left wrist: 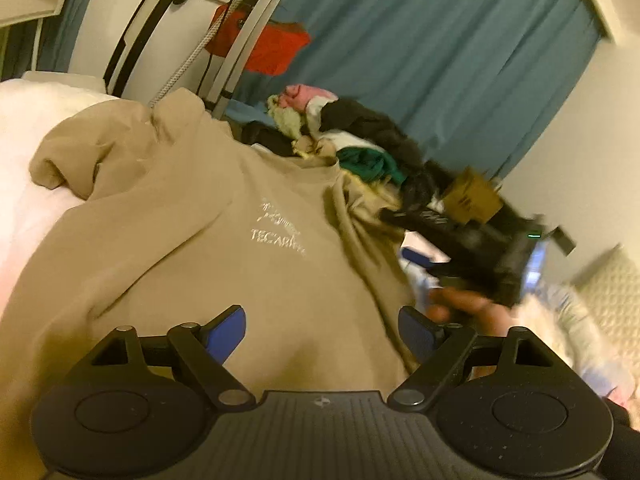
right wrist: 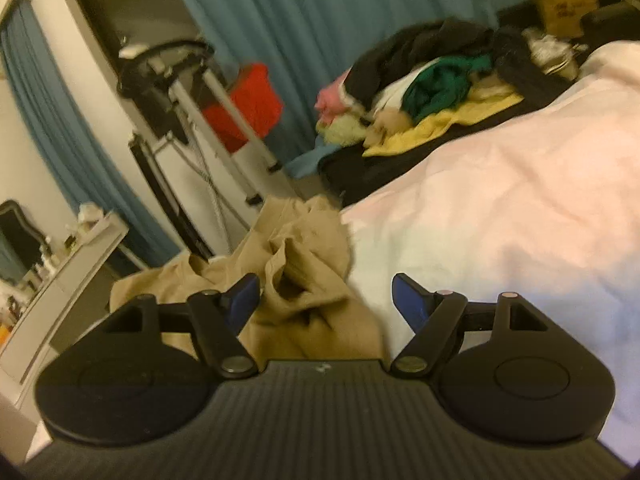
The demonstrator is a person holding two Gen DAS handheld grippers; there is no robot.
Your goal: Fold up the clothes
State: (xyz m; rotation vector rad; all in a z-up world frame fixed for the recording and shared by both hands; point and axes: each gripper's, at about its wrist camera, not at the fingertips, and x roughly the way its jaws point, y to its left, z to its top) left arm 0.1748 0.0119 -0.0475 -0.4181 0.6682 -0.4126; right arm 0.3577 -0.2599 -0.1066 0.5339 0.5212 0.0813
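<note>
A tan hoodie [left wrist: 208, 240] with white chest lettering lies spread on the pale pink bed cover [left wrist: 24, 184]. My left gripper [left wrist: 322, 330] is open and empty, hovering just above the hoodie's lower front. The right gripper shows in the left wrist view [left wrist: 472, 240], blurred, at the hoodie's right side. In the right wrist view my right gripper [right wrist: 326, 300] is open over a bunched tan part of the hoodie [right wrist: 304, 280] at the bed's edge, with nothing between the jaws.
A pile of mixed clothes [right wrist: 432, 84] lies at the far end of the bed [right wrist: 500, 216]. A folded drying rack [right wrist: 188, 120] and a red bag [right wrist: 248, 104] stand by blue curtains [right wrist: 304, 20]. A white shelf [right wrist: 68, 276] is at left. A cardboard box [right wrist: 564, 0] stands behind the pile.
</note>
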